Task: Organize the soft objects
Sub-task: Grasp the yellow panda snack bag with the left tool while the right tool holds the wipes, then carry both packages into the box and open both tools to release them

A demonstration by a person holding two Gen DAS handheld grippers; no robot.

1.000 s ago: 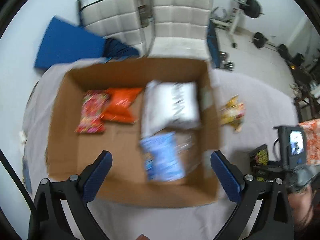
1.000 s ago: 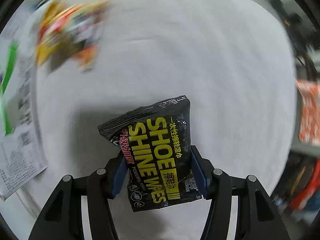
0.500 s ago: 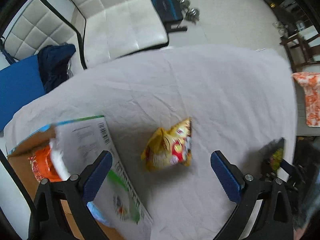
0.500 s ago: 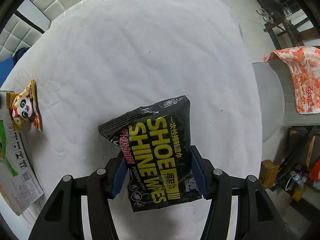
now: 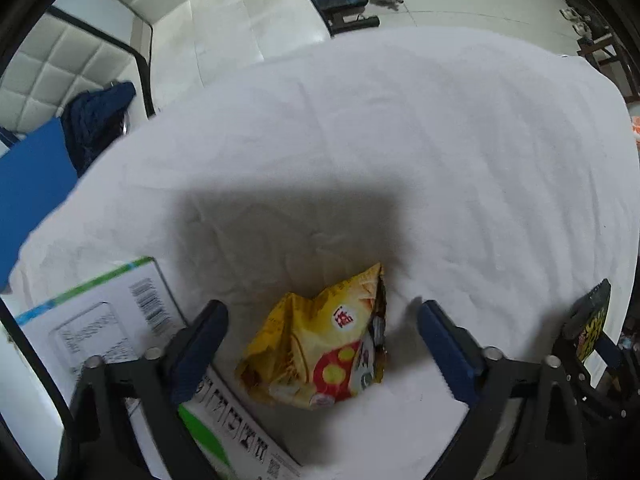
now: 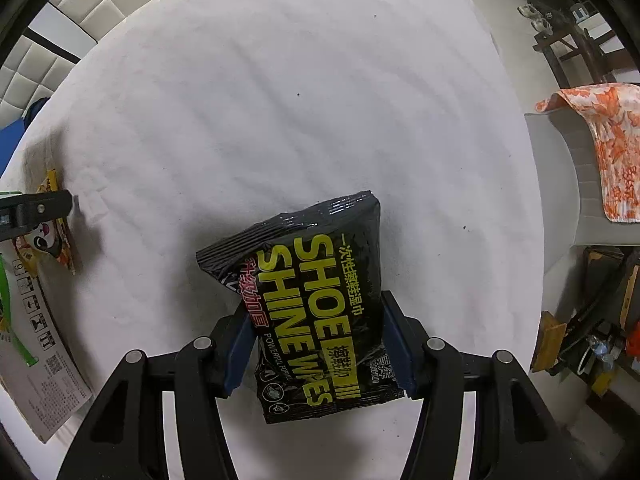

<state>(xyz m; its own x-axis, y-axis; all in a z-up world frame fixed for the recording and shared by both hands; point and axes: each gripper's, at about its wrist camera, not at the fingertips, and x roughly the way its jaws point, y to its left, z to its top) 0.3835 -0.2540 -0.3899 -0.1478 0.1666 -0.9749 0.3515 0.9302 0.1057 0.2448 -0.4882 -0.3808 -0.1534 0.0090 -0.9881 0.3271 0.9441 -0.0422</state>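
- My right tongs (image 6: 320, 354) are clamped on the black shoe-wipes pack (image 6: 308, 312), blue pads pressing its two sides near the lower half. The pack is lifted clear over the white-covered bench (image 6: 280, 100), upper end leaning left.
- My left tongs (image 5: 320, 344) stand wide apart, gripping nothing. They straddle the yellow snack bag (image 5: 320, 348), which lies crumpled on the bench cloth between the pads; neither pad touches it as far as I can tell.
- The cardboard box flap (image 5: 116, 320), printed white with green stripe and barcode, lies just left of the snack bag. The box's inside is out of view from both cameras, so I cannot count what is already stowed.
- Judgement: mid-task. One pack in hand awaiting drop-off, one bag lined up for pickup but not yet gripped.
- Left to do: close on the snack bag, carry both to the box.
- No other loose soft packs show on the cloth in either view.
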